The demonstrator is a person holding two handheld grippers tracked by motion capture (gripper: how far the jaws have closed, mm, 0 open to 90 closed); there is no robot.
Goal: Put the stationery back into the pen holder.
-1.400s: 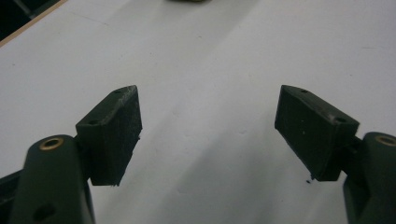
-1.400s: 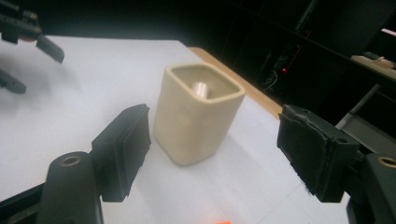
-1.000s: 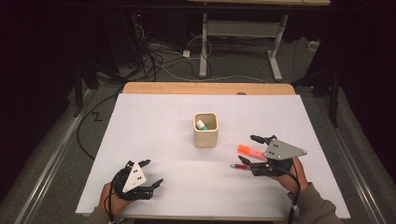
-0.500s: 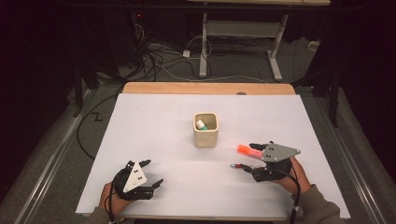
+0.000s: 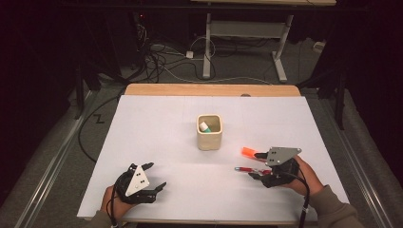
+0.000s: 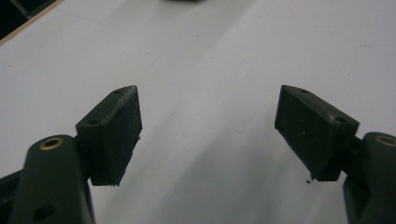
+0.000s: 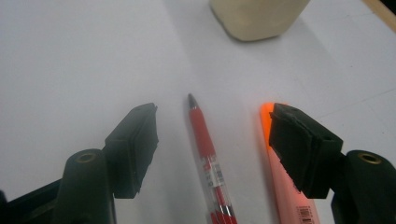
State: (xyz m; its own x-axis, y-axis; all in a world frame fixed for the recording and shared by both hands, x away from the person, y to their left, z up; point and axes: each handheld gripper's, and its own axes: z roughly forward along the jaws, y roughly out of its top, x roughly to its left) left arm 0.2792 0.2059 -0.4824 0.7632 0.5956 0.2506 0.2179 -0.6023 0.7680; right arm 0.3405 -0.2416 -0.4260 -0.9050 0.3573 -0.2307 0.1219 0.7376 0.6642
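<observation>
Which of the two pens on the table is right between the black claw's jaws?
The red pen. It lies in the gap between the right claw's jaws, which have just been closing. The fatter orange highlighter sits partly under one jaw.

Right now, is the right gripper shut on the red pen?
No: the right gripper is open; its jaws, just closing, straddle the red pen without touching it.

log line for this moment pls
right gripper: jaws closing round red pen, not gripping | orange highlighter: beside pen | left gripper: open, idle | cup: mid-table
</observation>
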